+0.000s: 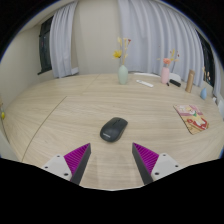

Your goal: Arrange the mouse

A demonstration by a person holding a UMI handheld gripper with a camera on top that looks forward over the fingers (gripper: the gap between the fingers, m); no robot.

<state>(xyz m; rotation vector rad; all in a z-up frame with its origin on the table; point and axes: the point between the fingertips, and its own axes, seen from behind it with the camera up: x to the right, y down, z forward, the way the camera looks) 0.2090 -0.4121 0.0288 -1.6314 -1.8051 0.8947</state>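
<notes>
A dark grey computer mouse [113, 128] lies on the light wooden table [60, 115], just ahead of my fingers and about midway between their lines. My gripper [112, 160] is open and empty, with the magenta pads [77, 157] wide apart. The mouse is beyond the fingertips, not between them.
A pale green vase with flowers [123, 70] stands at the far middle of the table. A pink bottle [166, 73] and other small items stand far right. A book with a colourful cover [193, 117] lies to the right. White curtains hang behind.
</notes>
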